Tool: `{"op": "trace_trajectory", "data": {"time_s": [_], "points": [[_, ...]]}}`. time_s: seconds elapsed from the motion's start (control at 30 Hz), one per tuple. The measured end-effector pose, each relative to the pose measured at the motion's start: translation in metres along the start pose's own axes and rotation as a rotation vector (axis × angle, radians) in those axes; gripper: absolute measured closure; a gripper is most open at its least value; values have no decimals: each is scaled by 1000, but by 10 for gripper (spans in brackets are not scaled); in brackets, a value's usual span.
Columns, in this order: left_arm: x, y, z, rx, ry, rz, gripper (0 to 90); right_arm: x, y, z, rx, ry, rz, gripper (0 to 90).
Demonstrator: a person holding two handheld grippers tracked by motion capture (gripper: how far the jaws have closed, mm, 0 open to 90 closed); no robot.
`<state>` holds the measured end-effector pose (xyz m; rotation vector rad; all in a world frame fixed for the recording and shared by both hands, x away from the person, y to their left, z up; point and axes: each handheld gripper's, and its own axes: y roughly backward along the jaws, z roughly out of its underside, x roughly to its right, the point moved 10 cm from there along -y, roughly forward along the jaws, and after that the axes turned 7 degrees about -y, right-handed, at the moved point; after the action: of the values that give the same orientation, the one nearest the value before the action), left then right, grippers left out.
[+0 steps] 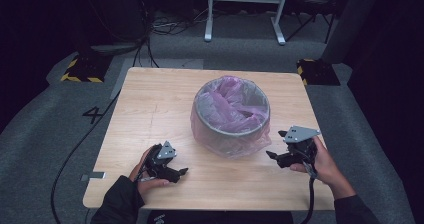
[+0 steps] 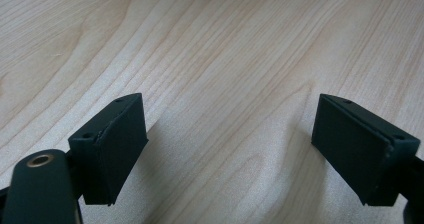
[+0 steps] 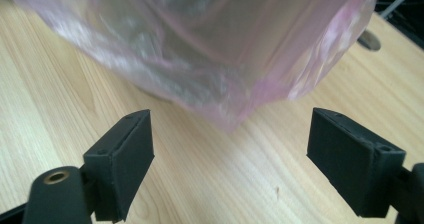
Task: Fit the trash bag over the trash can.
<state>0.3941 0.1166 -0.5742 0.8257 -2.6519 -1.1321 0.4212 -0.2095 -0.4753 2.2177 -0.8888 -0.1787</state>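
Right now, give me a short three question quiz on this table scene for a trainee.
1. True or false: the pink bag lines the grey bin and folds over its rim.
2. Which hand-held gripper is nearer the bin: A, the left hand-held gripper, or B, the right hand-held gripper?
3. What lies between the left hand-held gripper's jaws?

Key: 1. True. 2. B; its own view shows the bag hanging just ahead of its open jaws. 3. Nothing but the bare wooden table; the jaws stand open.
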Motion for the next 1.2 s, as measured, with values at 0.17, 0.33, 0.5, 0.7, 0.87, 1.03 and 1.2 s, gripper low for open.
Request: {"op": "trace_trajectory", "data": {"time_s": [0.17, 0.33, 0.5, 0.7, 0.87, 1.03, 1.2], "points": [[0, 0, 0, 0, 0, 1, 138, 0, -8, 19, -36, -3, 12, 183], [0, 0, 0, 0, 0, 0, 138, -2, -17, 36, -59, -16, 12, 183], [0, 0, 0, 0, 0, 0, 138, -4, -23, 56, -91, -41, 1, 181], [0, 0, 0, 0, 0, 0, 138, -5, -28, 75, -97, -77, -6, 181], [0, 0, 0, 0, 0, 1, 138, -6, -28, 89, -94, -101, 1, 181], [0, 0, 0, 0, 0, 1, 138, 1, -21, 101, -40, -179, 18, 183], [0, 0, 0, 0, 0, 0, 138, 8, -15, 118, -7, -275, 8, 168]]}}
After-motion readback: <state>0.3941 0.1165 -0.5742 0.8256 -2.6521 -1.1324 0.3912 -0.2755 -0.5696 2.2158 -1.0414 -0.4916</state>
